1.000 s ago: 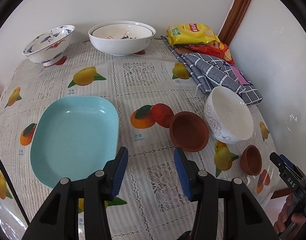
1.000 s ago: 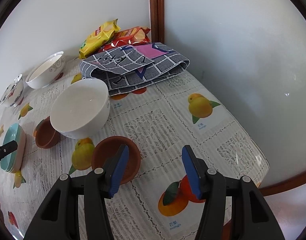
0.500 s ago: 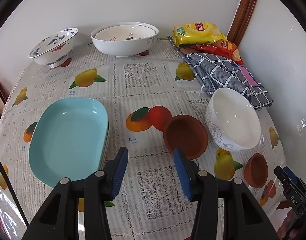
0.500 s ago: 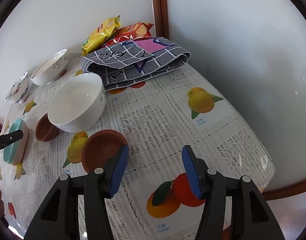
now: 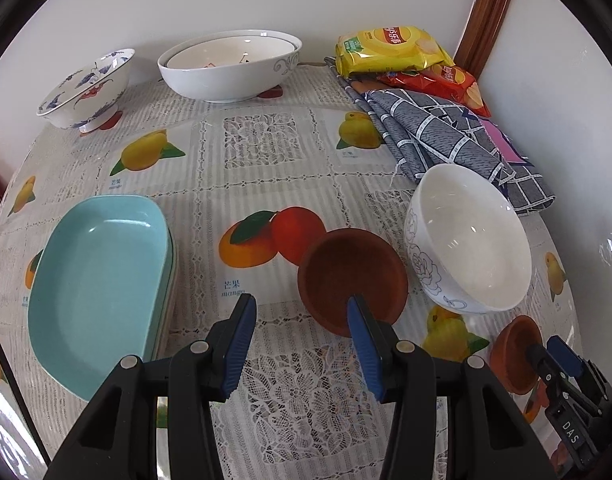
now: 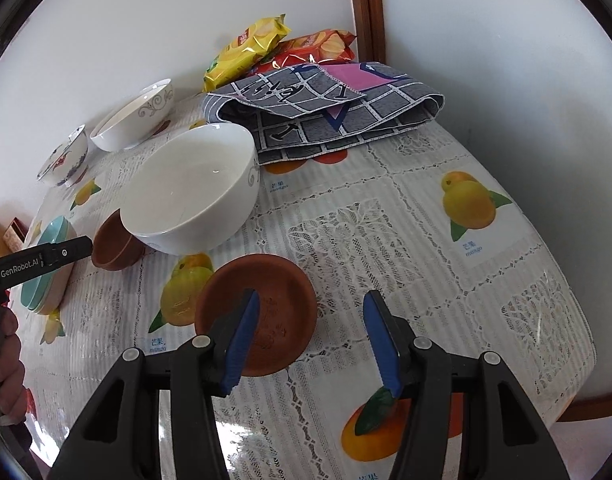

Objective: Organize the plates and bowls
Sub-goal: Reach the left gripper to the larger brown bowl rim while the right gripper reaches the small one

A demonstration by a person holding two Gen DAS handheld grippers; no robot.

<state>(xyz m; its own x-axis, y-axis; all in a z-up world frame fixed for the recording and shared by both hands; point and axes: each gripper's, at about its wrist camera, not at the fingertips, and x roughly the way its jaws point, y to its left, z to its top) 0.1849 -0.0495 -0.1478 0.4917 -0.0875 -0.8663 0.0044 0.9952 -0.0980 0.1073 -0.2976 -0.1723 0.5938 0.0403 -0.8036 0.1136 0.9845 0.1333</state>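
Terracotta bowl (image 5: 351,280) sits just past my left gripper (image 5: 300,346), jaws part-open and empty; I'd straddle its near rim, minding the white bowl (image 5: 471,240) just beside it and the teal plates (image 5: 100,284) on the counter (image 5: 266,168). Right view: right gripper (image 6: 309,340), also part-open and empty, hangs over the small clay dish (image 6: 280,300), one finger above it; I'd centre on the rim, folded cloth (image 6: 325,108) well clear.

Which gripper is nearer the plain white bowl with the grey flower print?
Left. The left gripper is beside the neighbouring brown bowl; the right gripper sits further out from the white bowl.
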